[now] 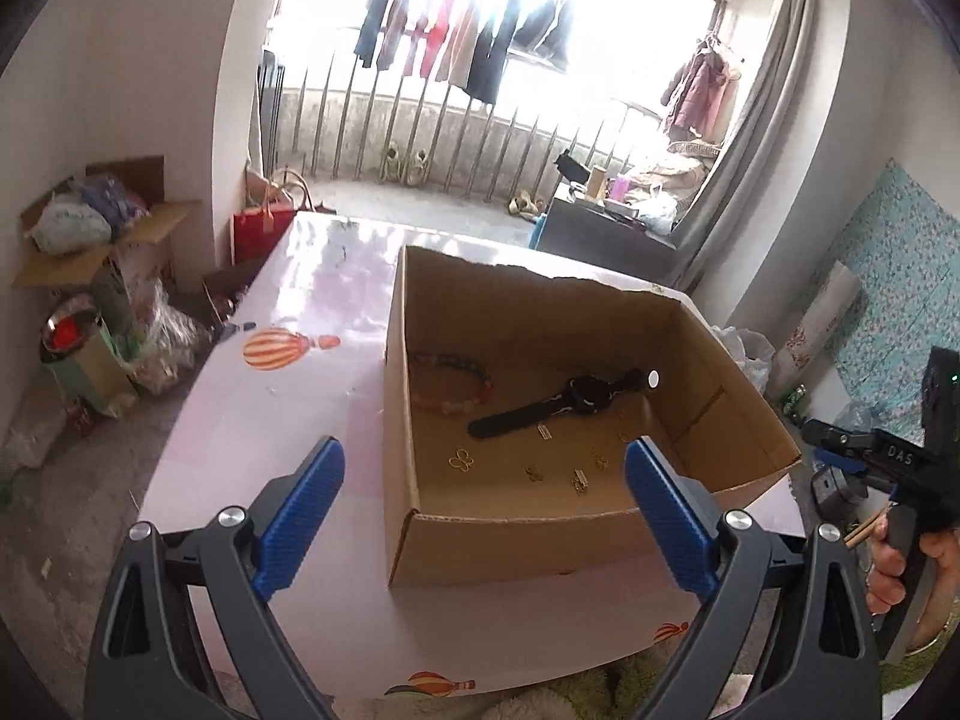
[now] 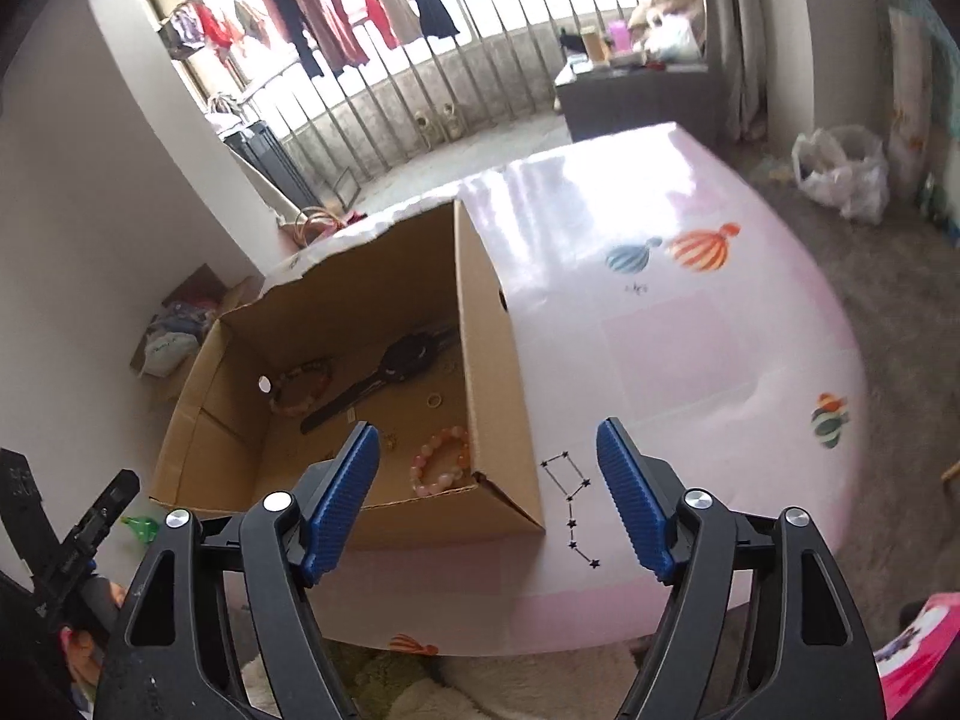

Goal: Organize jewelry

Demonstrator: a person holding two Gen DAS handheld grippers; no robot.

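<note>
An open cardboard box (image 1: 516,546) stands on the pink table (image 1: 312,312). Inside lie a black watch (image 1: 558,405), a bead bracelet (image 1: 456,381) and several small gold pieces (image 1: 462,459). My left gripper (image 1: 483,516) is open and empty, held above the box's near wall. In the right wrist view the box (image 2: 486,348) holds the watch (image 2: 390,372), a pale bead bracelet (image 2: 441,459), another bracelet (image 2: 303,387) and a ring (image 2: 433,401). My right gripper (image 2: 487,501) is open and empty above the box's near right corner.
The table has a pink cloth with balloon prints (image 2: 699,249). Boxes and bags (image 1: 90,276) clutter the floor at the left. A white bag (image 2: 840,168) lies on the floor at the right. A railing and hanging clothes (image 1: 456,42) stand behind.
</note>
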